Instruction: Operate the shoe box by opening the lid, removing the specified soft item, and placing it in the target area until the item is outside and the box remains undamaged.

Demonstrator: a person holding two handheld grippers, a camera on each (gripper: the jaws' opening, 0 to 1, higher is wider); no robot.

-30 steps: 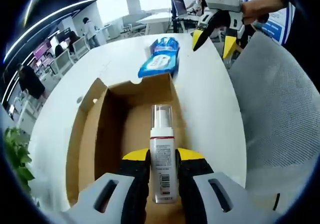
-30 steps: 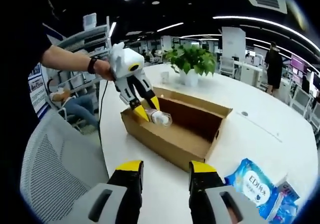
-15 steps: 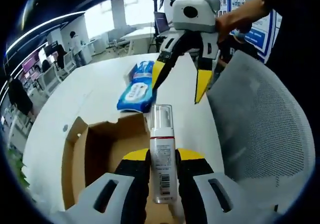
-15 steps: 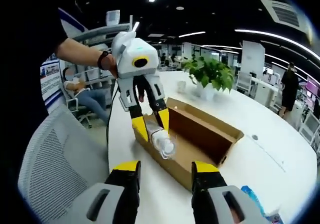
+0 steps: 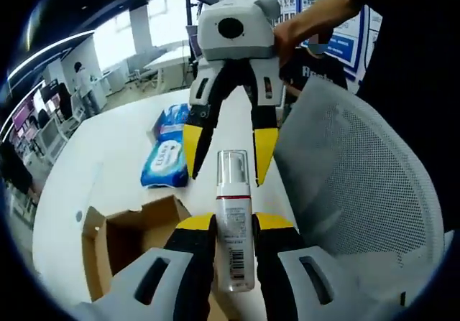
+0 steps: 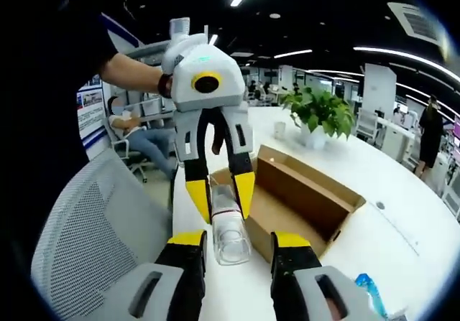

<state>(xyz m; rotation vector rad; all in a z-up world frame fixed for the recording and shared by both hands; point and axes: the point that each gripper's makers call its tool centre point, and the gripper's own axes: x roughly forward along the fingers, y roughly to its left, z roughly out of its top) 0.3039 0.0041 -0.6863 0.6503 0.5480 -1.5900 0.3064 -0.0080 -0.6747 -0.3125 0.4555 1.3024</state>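
My left gripper is shut on a white pump bottle with a clear cap, held in the air over the table's edge. The right gripper comes in from above, open, its yellow fingertips flanking the cap. In the right gripper view the left gripper points the bottle at me, and the cap sits between the spread jaws of my right gripper without touching them. The open cardboard shoe box lies below and left of the bottle. A blue pack of wipes rests on the table beyond the box.
A grey mesh chair stands against the table's edge, close to both grippers. The white round table holds the box, a potted plant and a corner of the wipes pack. People and desks fill the office behind.
The left gripper has lifted the bottle up out of the box and toward the right gripper. The right gripper has closed in, and its open jaws now flank the bottle's cap.
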